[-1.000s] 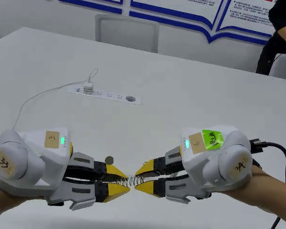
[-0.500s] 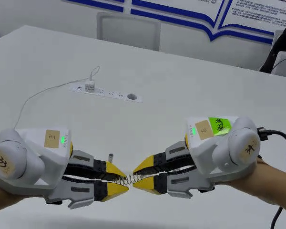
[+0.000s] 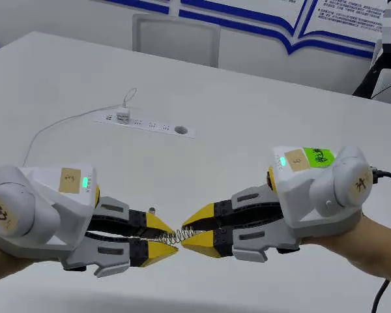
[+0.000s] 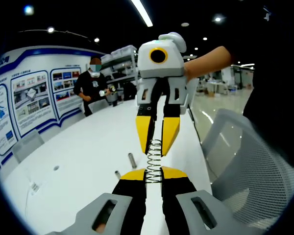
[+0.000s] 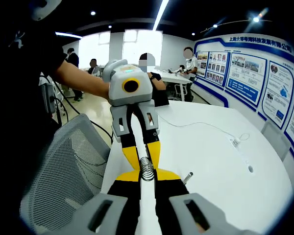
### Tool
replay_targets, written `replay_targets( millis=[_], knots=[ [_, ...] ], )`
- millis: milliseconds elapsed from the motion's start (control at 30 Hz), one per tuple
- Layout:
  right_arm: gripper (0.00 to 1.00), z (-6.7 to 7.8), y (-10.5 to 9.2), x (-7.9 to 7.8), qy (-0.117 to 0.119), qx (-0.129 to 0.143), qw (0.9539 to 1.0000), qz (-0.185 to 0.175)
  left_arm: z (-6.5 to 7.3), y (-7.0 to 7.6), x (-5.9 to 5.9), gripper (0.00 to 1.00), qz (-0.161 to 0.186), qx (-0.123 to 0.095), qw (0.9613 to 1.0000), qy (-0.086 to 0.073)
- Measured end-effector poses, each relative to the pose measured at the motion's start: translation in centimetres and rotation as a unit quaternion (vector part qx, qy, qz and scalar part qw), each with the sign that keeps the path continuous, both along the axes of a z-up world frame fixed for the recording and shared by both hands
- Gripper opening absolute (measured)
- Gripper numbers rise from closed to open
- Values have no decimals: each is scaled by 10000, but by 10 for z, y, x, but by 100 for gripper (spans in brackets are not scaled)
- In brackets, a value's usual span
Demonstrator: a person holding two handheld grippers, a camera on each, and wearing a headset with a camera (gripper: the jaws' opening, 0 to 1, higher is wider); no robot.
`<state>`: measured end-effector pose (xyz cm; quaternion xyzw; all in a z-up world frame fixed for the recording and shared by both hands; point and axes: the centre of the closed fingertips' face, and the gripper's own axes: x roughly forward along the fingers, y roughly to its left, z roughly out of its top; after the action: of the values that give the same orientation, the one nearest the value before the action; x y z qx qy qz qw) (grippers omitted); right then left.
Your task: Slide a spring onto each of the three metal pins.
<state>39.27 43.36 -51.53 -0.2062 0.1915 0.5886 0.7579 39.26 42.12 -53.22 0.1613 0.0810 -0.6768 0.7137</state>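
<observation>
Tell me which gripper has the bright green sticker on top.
The right gripper, on the head view's right, wears it; the left gripper shows just a tan label.

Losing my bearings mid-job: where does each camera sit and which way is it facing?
Head view: on the headset, looking forward and down at the white table; both forearms, left tongs and right tongs show.
Left gripper view: rides the left tongs, facing the right tongs; own jaws at bottom.
Right gripper view: rides the right tongs, facing the left tongs; own jaws at bottom.
Shared: all three show the spring pinched between both tongs.
</observation>
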Motion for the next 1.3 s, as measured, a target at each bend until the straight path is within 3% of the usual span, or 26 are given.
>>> replay_targets(
  millis=[267, 700, 1000, 1133, 1300],
  knots=[
    [10, 2, 5, -1, 65, 133, 9999, 11, -4, 0, -1, 10, -4, 32, 9998, 207],
    [10, 7, 12, 0, 115, 343, 9993, -53, -8, -3, 1, 10, -30, 155, 9999, 48],
    [10, 8, 13, 0, 201, 439, 9987, -156, -10, -4, 1, 10, -33, 174, 9998, 87],
    [10, 8, 14, 0, 211, 424, 9986, -227, -11, -1, 2, 10, 14, 96, 9993, 356],
    [10, 10, 16, 5, 204, 490, 9979, -380, -7, 4, 6, 11, 145, 31, 9993, 332]
  ],
)
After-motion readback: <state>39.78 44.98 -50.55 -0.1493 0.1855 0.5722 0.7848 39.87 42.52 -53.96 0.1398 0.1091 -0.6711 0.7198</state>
